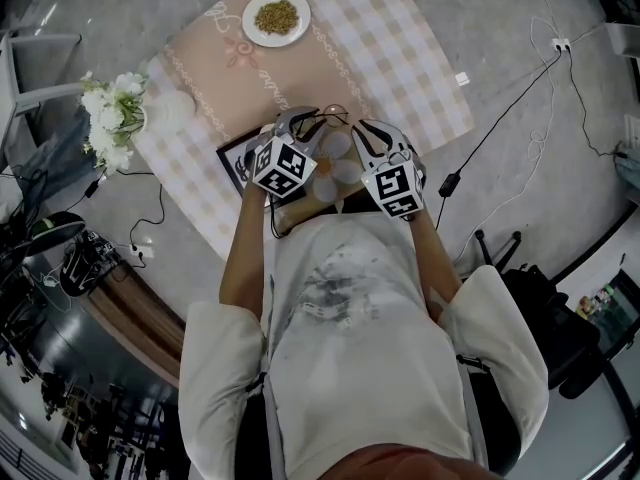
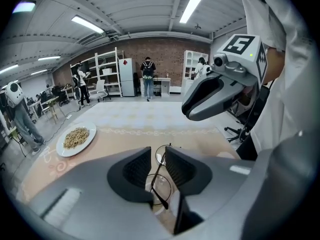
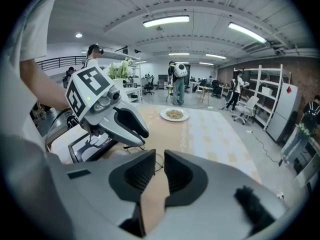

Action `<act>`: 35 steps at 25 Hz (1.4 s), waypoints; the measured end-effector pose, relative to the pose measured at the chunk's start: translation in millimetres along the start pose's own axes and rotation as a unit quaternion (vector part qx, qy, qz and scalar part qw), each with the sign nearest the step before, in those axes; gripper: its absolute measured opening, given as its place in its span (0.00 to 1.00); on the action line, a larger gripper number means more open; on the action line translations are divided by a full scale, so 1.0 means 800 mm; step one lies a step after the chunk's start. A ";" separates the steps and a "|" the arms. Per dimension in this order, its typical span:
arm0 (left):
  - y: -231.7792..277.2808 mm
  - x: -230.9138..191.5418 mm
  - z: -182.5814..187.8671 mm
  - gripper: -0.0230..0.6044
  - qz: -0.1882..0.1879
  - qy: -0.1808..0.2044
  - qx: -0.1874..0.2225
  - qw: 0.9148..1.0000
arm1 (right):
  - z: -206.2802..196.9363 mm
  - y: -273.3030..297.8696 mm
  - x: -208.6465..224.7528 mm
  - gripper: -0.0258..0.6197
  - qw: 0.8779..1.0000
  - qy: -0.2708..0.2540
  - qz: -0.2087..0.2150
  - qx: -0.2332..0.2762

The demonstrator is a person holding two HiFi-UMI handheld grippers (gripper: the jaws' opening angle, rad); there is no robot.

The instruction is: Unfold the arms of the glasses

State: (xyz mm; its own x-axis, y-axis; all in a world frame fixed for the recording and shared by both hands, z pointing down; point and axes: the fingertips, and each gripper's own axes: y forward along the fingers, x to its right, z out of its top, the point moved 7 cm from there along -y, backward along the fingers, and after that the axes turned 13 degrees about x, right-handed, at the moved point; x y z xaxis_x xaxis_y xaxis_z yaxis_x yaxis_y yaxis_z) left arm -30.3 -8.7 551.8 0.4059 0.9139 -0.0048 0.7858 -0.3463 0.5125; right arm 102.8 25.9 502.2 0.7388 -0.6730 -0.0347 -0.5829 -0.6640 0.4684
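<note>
The glasses are at the near edge of the surface, just right of a black-framed picture and between the tips of our two grippers. Looking along the left gripper, we see the thin frame running lengthwise through the gap of its jaws. One round lens shows beyond the tips. The other lens is nearer and partly under the left jaw, with a dark arm crossing it. These jaws stand narrowly apart, and there is space on either side of the frame. We cannot tell whether the glasses rest on the cloth or hang just above it.

The right gripper also has its jaws a little apart, with nothing pressed between the pads. A curve of lens rim shows just past their tips. In the head view the two grippers are side by side and close together, both angled down and away from us, each with its marker cube on the near side.

A checked cloth covers the surface, with a pinkish patterned runner laid over its left part. On the far end of the runner is a white plate of brownish grain. White flowers stand at the left edge. Cables trail over the floor to the right. In the gripper views, people stand far back near shelves.
</note>
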 end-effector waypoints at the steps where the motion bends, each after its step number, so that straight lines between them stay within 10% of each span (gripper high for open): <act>1: 0.003 0.000 -0.002 0.19 -0.002 0.001 -0.003 1.000 | -0.001 0.000 0.000 0.13 1.000 -0.001 0.001 -0.001; 35: 0.041 0.003 -0.030 0.15 -0.044 0.001 -0.053 0.998 | -0.016 0.023 0.009 0.16 0.999 0.000 0.028 -0.025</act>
State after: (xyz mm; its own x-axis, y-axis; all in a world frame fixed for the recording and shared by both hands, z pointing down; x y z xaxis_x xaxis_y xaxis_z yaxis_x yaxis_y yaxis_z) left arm -14.9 -12.7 589.1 0.3356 0.9405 -0.0525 0.7643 -0.2393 0.5989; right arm 101.8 13.2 522.1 0.7052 -0.7090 -0.0080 -0.6057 -0.6082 0.5131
